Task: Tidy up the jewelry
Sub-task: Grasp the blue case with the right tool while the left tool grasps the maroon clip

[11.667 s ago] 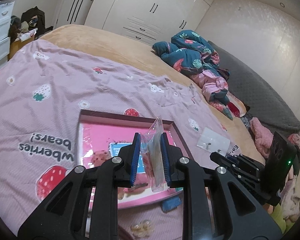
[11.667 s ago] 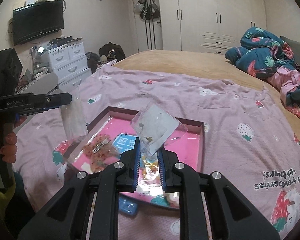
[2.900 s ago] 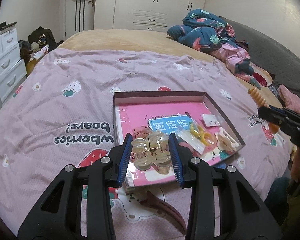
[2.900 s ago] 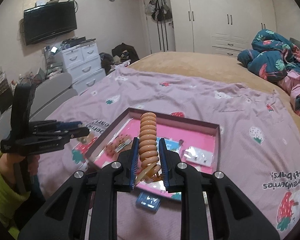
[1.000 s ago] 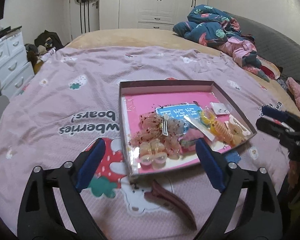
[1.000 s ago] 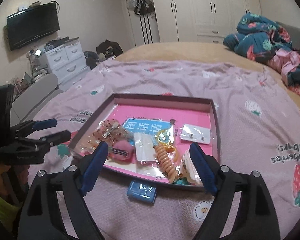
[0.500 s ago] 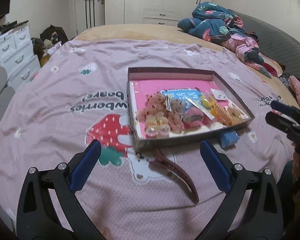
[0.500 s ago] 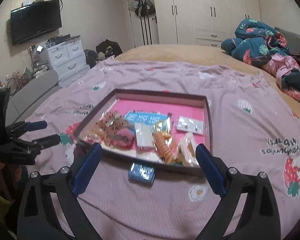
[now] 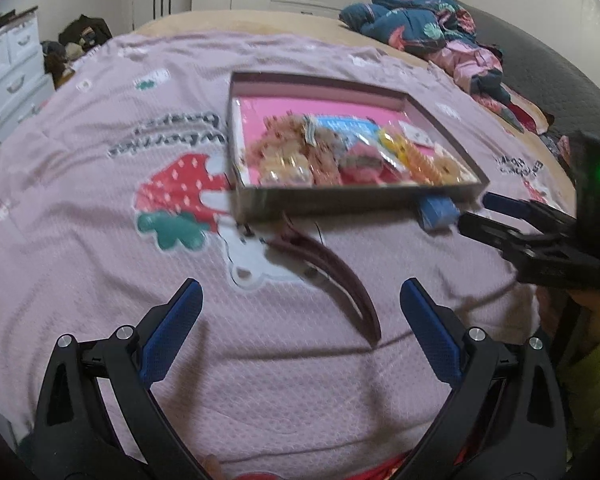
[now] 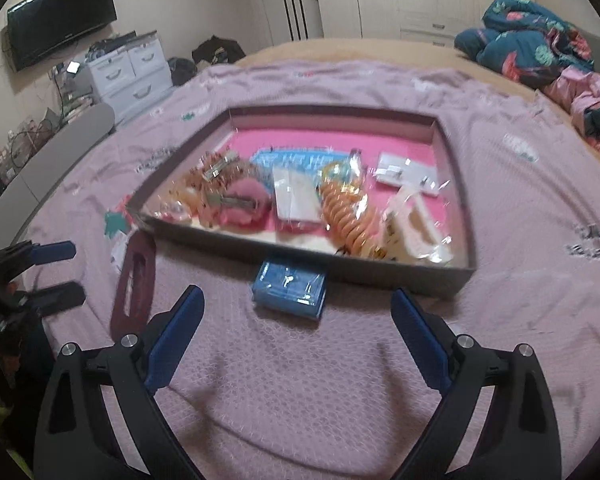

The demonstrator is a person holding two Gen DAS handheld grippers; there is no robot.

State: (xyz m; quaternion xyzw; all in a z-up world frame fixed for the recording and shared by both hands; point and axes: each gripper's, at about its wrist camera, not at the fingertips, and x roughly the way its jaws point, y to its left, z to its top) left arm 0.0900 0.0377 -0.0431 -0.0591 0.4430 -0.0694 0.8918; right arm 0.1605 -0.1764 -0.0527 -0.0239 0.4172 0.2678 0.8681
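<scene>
Jewelry and hair pieces fill the pink tray (image 10: 456,168) on the bed's purple blanket (image 9: 80,208); two stragglers lie just outside its near wall. The maroon hair clip (image 9: 332,268) lies ahead of the left tongs (image 9: 300,312), its long axis running near-right to far-left; the blue packet (image 10: 289,287) sits ahead of the right tongs (image 10: 296,328). Both tongs gape wide, empty.

Soft, even indoor light; both fisheye views bend hard at dark corners, and motion blur smears the tray (image 9: 352,202) contents.
</scene>
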